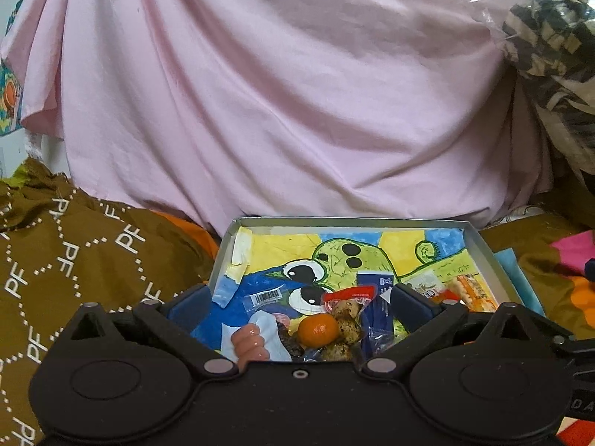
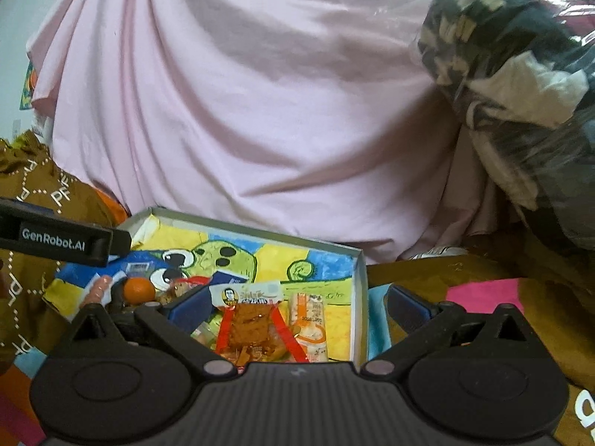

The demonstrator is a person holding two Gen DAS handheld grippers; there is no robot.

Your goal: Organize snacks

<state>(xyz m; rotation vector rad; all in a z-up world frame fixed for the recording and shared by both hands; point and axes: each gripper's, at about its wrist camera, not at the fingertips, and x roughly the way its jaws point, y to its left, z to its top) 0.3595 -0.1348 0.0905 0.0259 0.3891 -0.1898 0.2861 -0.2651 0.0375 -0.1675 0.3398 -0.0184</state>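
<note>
The box (image 1: 483, 249) is shallow and open on top, with grey walls. Its floor has a bright drawing of a green creature with big eyes on yellow and blue. It sits on a brown cloth (image 1: 74, 252) with white letters, in front of a big pink sheet (image 1: 279, 93).

Snacks lie in the near part of the box. There is a small orange (image 1: 318, 330), some speckled eggs (image 1: 346, 310) just beside it, a dark blue packet (image 1: 379, 297), and a little pink toy hand (image 1: 250, 342) touching a white scrap. Toward the right wall lie a red packet (image 2: 249, 325) of brown pieces and an orange-and-white packet (image 2: 310, 319).

The left tool (image 1: 297, 301) is wide, hanging over the orange and eggs, with nothing gripped. The right tool (image 2: 297, 303) is wide too, over the red packet, one finger outside the box wall, holding nothing.
</note>
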